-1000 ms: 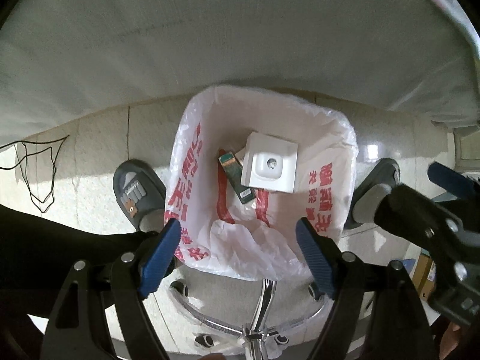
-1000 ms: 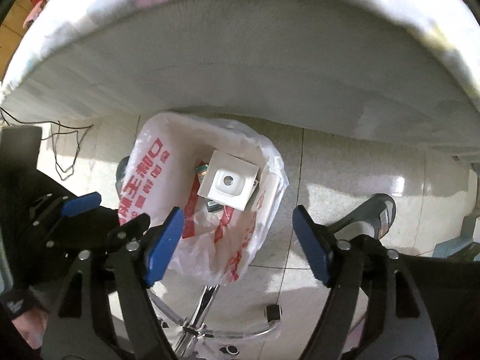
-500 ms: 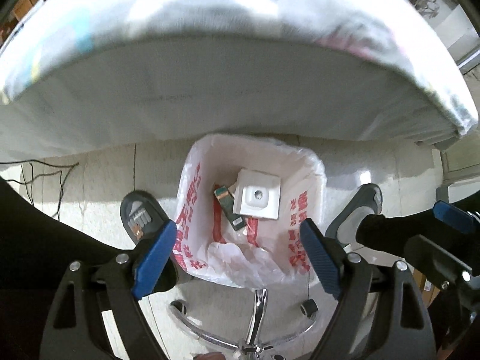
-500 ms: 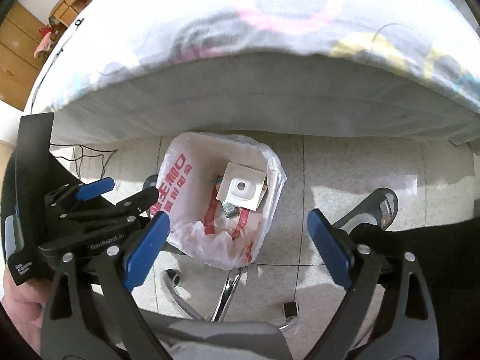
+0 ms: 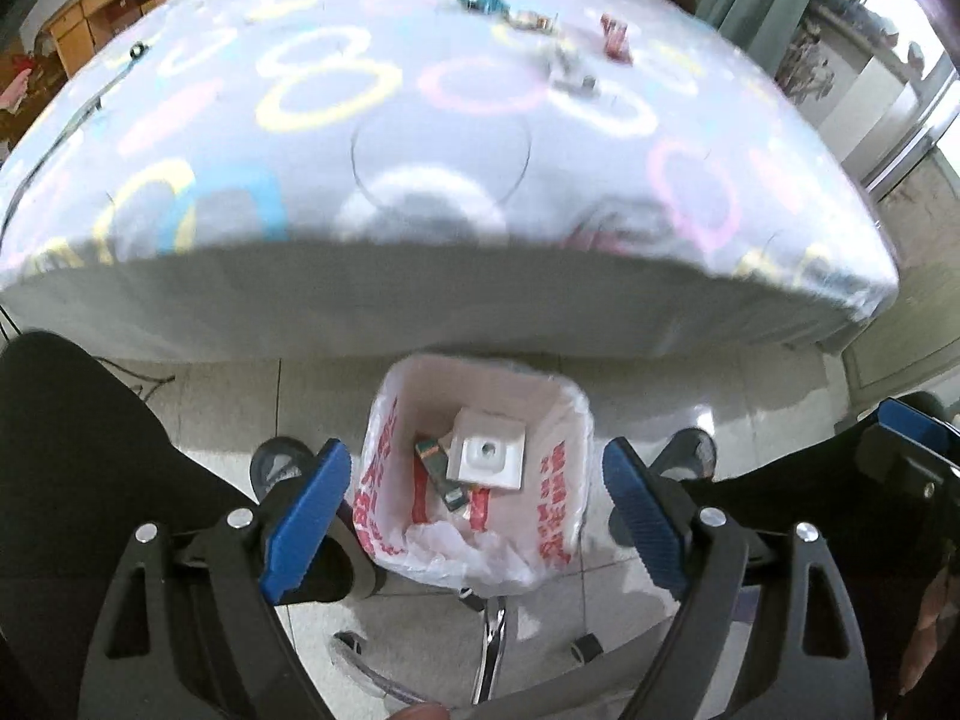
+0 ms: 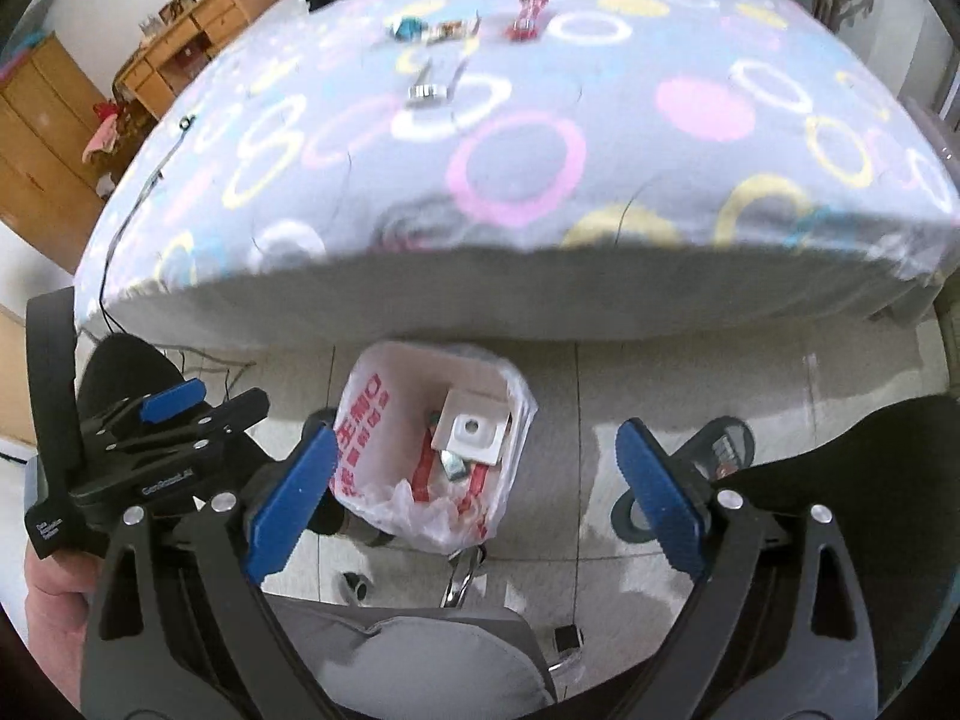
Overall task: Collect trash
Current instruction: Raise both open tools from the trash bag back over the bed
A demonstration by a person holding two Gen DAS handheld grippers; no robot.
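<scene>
— Bed top with its ringed grey sheet shows now; a second ago only its side did.

— Both tools climbed. Left gripper and right gripper point steeply down, blue jaws spread, nothing between.

— And the trash?

— White plastic bag with red print lines the floor bin; inside lie a white square box and a dark slim packet. More wrappers sit far up the bed.

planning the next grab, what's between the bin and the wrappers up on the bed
Only bare patterned bedspread and the bed's front edge lie between the bin and the wrappers. The right wrist view shows it best.
</scene>
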